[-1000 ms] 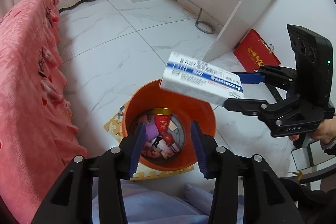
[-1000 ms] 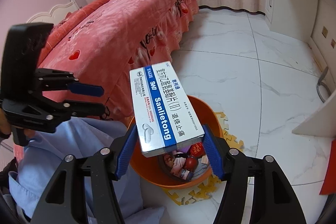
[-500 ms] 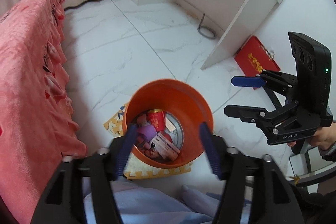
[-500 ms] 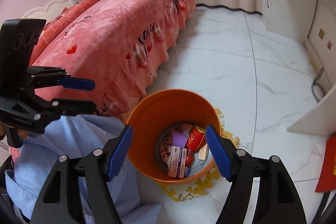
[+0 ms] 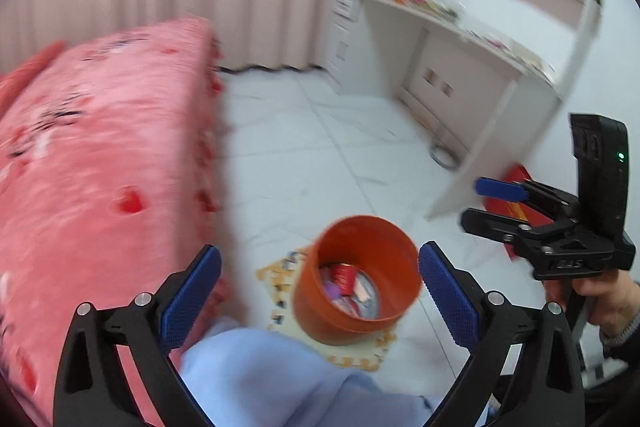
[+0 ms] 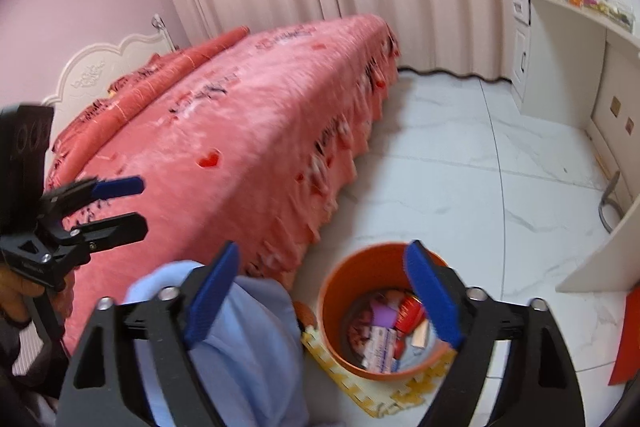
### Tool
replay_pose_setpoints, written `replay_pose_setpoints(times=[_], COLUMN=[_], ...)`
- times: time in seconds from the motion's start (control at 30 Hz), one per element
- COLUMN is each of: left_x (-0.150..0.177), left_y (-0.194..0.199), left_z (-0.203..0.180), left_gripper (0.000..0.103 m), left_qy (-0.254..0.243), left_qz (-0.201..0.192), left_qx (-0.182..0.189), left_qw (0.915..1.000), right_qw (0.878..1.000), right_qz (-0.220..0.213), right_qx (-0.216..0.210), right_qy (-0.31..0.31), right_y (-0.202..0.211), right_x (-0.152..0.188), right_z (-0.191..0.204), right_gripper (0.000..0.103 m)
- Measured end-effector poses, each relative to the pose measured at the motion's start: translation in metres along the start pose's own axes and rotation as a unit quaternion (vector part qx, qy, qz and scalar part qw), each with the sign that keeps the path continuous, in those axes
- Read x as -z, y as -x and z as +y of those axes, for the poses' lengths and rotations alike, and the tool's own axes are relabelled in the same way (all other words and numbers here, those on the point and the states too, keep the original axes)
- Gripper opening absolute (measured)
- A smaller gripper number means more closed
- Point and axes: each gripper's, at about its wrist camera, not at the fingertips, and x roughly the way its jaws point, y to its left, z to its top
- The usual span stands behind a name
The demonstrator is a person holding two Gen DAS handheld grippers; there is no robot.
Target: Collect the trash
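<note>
Lying binned, medicine box, lettering unreadable

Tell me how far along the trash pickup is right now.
Done: the orange bin already holds several pieces, including a white and blue box and a red can. In hand: nothing; the left gripper and right gripper have just been opening and both are empty. Left: no loose trash shows on the floor in view.

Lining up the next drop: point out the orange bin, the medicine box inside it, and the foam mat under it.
orange bin [image 6: 335, 311]: right wrist view, outer left wall.
medicine box [image 6: 380, 347]: right wrist view, printed top face, lying in the bin.
foam mat [image 6: 384, 395]: right wrist view, yellow edge in front of the bin.
</note>
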Motion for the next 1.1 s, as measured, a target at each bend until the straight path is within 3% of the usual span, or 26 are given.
replay_pose_setpoints(times=[0.17,0.27,0.33,0.43,0.6,0.73,1.1], left_x=[0.019,0.035,0.046,0.062,0.094,0.115,0.164], left_y=[0.055,0.087,0.110,0.139,0.189,0.216,0.252], left_z=[0.022,0.032,0.039,0.053,0.073,0.078,0.099], left_gripper=[0.097,0.097,0.097,0.097,0.097,0.097,0.097], left_qy=[0.044,0.067,0.086,0.111,0.164,0.198,0.267], left_qz=[-0.035,-0.049,-0.070,-0.078,-0.108,-0.129,-0.157], left_qx=[-0.073,-0.123,-0.170,-0.217,-0.284,-0.305,-0.304], left_qw=[0.9957,0.9889,0.9792,0.9667,0.9384,0.9227,0.9010], right_qw=[0.999,0.998,0.997,0.995,0.992,0.989,0.974], right_qz=[-0.024,-0.036,-0.043,-0.054,-0.075,-0.077,-0.087], right_qx=[-0.036,-0.045,-0.052,-0.059,-0.067,-0.087,-0.107], right_qy=[0.019,0.029,0.041,0.061,0.078,0.087,0.181], right_y=[0.011,0.014,0.014,0.015,0.021,0.023,0.031], right_x=[-0.009,-0.013,-0.016,-0.020,-0.019,-0.012,0.015], right_z=[0.052,0.087,0.112,0.148,0.204,0.241,0.316], right_gripper=[0.092,0.099,0.099,0.099,0.099,0.099,0.099])
